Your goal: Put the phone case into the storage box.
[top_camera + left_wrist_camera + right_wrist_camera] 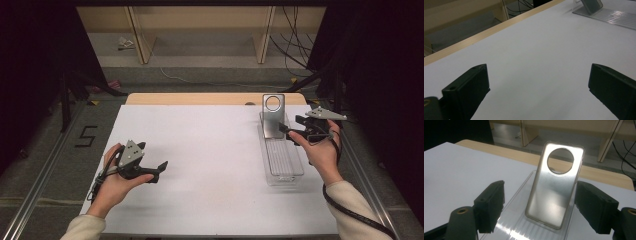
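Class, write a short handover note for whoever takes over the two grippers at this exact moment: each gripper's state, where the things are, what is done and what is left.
Left gripper: open, holding nothing, low over the bare white table top on the left side.
Right gripper: open, its jaws either side of the silvery phone case with a round camera hole, not yet closed on it.
The case leans upright at the far end of the clear ribbed plastic stand, on the right side of the table.
Done: the approach.
Left: probably close on the case and lift it off the stand.
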### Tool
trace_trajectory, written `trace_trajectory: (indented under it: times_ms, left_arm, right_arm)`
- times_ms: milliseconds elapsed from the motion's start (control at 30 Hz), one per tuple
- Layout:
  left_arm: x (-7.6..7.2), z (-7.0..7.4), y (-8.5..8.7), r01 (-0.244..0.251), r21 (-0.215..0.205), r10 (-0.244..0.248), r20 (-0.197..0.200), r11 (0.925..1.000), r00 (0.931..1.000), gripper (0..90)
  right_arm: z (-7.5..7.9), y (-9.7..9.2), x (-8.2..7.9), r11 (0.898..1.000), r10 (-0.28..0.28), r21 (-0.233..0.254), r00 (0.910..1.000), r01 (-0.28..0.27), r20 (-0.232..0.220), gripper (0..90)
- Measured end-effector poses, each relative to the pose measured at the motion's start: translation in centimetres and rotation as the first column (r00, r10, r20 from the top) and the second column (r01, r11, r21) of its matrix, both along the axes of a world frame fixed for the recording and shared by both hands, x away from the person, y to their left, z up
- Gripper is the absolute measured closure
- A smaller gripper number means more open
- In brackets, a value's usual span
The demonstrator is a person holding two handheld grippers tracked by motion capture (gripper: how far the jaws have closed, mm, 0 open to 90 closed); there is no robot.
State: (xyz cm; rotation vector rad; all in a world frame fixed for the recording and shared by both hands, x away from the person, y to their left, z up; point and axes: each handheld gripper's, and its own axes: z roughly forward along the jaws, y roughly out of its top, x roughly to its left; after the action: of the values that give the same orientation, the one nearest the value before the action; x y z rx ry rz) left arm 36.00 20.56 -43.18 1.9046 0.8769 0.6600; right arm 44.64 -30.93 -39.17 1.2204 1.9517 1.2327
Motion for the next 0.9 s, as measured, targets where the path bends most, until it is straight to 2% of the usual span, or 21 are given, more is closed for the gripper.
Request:
trace_trajectory:
  times_ms: [367, 900]
  left_arm:
    - [0.0, 0.1, 0.2, -0.003, 0.0, 0.003, 0.005, 1.0, 1.0, 2.8]
    - [0.0, 0.1, 0.3, -0.006, 0.0, 0.006, 0.005, 1.0, 1.0, 2.8]
  right_arm:
    - [-0.1, 0.2, -1.1, 1.0, 0.019, -0.001, 0.9998, -0.019, 0.006, 24.1]
    - [0.1, -0.6, -2.8, 0.999, 0.035, 0.017, 0.9994, -0.035, 0.007, 22.9]
